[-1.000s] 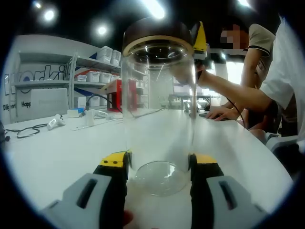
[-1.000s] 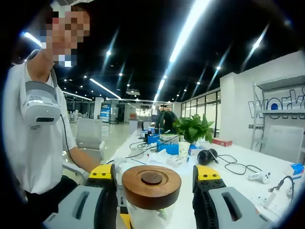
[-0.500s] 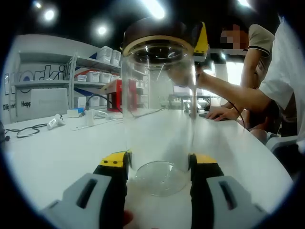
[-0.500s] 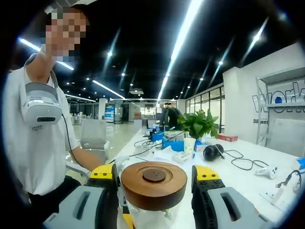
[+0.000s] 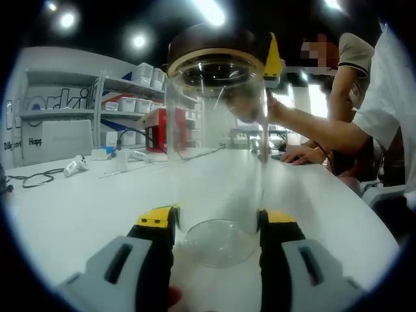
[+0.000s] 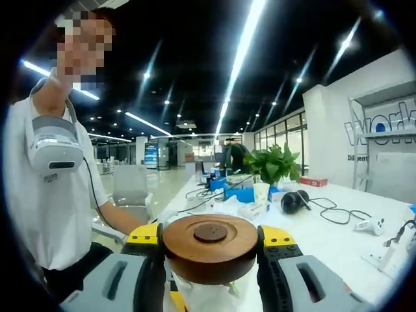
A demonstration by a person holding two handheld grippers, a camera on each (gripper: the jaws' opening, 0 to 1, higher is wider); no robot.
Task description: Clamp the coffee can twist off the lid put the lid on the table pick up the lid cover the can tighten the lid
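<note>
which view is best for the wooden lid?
Right gripper view. The wooden lid is seen from above, its whole top face and centre disc visible, sitting between the right gripper jaws. The left gripper view catches just its dark edge from below, atop the clear can, which the left gripper holds at the base.

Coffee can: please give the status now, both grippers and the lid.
Left gripper shut on coffee can, low on its glass body, can upright on table. Right gripper shut on wooden lid, lid seated on can. Nothing in the way.

Open-plan office: shelving (image 5: 123, 97), long desks (image 6: 338, 214)
</note>
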